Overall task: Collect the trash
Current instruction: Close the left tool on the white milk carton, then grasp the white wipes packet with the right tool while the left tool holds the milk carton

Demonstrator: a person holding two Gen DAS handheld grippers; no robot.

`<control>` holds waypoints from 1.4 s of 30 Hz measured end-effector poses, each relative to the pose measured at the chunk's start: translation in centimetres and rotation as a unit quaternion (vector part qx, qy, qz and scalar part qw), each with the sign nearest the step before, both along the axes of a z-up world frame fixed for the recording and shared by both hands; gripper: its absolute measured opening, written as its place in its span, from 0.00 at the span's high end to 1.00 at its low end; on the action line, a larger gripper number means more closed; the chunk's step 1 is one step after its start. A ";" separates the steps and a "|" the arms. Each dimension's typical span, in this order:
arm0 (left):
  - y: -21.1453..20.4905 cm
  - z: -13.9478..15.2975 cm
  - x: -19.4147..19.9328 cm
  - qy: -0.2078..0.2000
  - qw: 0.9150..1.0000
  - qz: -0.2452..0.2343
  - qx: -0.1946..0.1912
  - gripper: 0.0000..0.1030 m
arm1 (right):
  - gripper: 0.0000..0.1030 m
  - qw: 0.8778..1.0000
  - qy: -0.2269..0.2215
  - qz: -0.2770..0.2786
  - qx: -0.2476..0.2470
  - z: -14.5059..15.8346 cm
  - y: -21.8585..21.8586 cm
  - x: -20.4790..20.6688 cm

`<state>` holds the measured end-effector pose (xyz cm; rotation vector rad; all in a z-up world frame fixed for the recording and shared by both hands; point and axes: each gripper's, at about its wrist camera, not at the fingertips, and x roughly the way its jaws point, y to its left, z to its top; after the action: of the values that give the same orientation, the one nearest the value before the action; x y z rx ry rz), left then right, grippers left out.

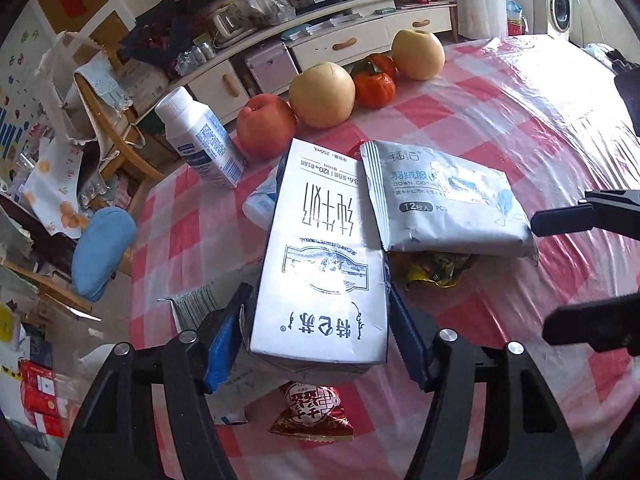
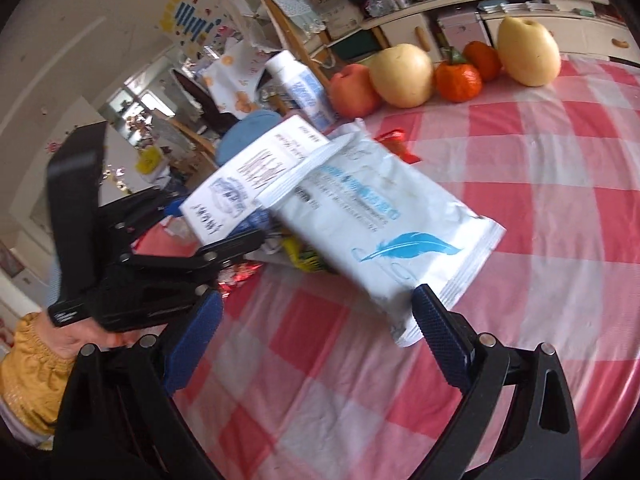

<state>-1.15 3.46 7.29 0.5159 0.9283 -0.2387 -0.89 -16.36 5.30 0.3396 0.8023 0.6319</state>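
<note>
A: Gripping anything, those left tongs (image 1: 320, 340)?

B: Yes, they are clamped on the white milk carton (image 1: 320, 264), one blue pad against each long side near its bottom end. The carton is tilted, its far end pointing toward the fruit.

A: And the rest of the trash, taking the carton as the mark?

B: A grey wipes packet (image 1: 444, 200) lies just right of the carton, its edge touching it. A yellow wrapper (image 1: 436, 268) peeks out from under the packet. A red snack wrapper (image 1: 310, 414) sits below the carton's near end. Beyond the carton on its left stands a small white bottle (image 1: 200, 140), leaning.

A: The fruit?

B: Beyond the carton, in a row: a red apple (image 1: 266, 126), a pear (image 1: 322, 94), two tangerines (image 1: 374, 84), another pear (image 1: 418, 54), all on the checked worktop (image 1: 500, 128).

A: The right tongs (image 2: 316, 340)?

B: Spread wide apart, holding nothing. Its right finger (image 2: 440, 340) is at the packet's (image 2: 380, 224) near corner; I cannot tell if it touches
</note>
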 end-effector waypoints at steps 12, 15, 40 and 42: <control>0.9 0.3 0.5 0.005 1.000 0.009 -0.017 0.35 | 0.07 0.970 -0.097 -0.036 -0.218 0.2 2.1 2.6; 1.1 0.4 0.7 0.008 0.999 0.013 -0.030 0.35 | 0.07 0.970 -0.095 -0.009 -0.225 -0.7 2.1 4.1; 1.5 -0.2 1.9 0.018 0.998 0.033 -0.040 0.35 | 0.25 0.979 -0.051 0.034 -0.196 -1.3 1.9 6.3; 1.6 0.0 1.9 0.020 0.998 0.031 -0.051 0.36 | 0.25 0.979 -0.051 0.035 -0.195 -1.3 2.1 5.9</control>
<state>0.73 5.05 7.27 0.3884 0.9646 -0.2394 5.03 -14.30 4.04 -0.0776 0.8223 0.5377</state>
